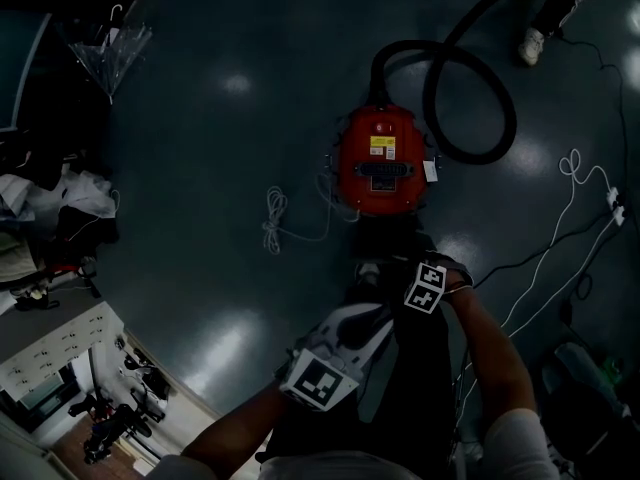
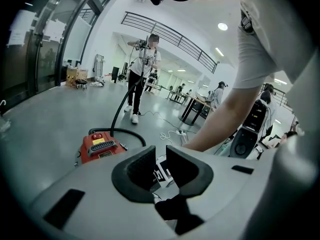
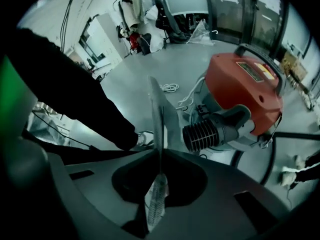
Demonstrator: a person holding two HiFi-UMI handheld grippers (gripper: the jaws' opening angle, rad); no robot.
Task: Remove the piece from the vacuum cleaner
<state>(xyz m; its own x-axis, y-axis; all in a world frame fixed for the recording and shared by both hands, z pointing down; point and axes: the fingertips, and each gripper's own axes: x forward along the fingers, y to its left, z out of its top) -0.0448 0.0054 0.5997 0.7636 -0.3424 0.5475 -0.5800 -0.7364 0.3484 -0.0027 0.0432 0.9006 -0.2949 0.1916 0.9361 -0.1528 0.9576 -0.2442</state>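
The red vacuum cleaner point(image 1: 380, 158) lies on the dark floor with its black hose point(image 1: 470, 98) looped to the right of it. In the right gripper view its red body point(image 3: 245, 91) and a grey ribbed outlet point(image 3: 210, 131) are close in front. My right gripper point(image 3: 159, 151) is shut on a thin flat grey piece point(image 3: 161, 111), seen edge-on and held clear of the vacuum. The left gripper point(image 2: 160, 166) is open with a narrow gap and nothing between its pads; the vacuum point(image 2: 100, 146) lies beyond it. Both grippers hang low in the head view, right gripper point(image 1: 400, 278), left gripper point(image 1: 350, 333).
A coiled white cord point(image 1: 275, 218) lies left of the vacuum. A power strip with white cables point(image 1: 615, 203) is at the right. Another person point(image 2: 140, 69) stands by the hose's far end. Clothes and a folded umbrella point(image 1: 105, 53) are at the left.
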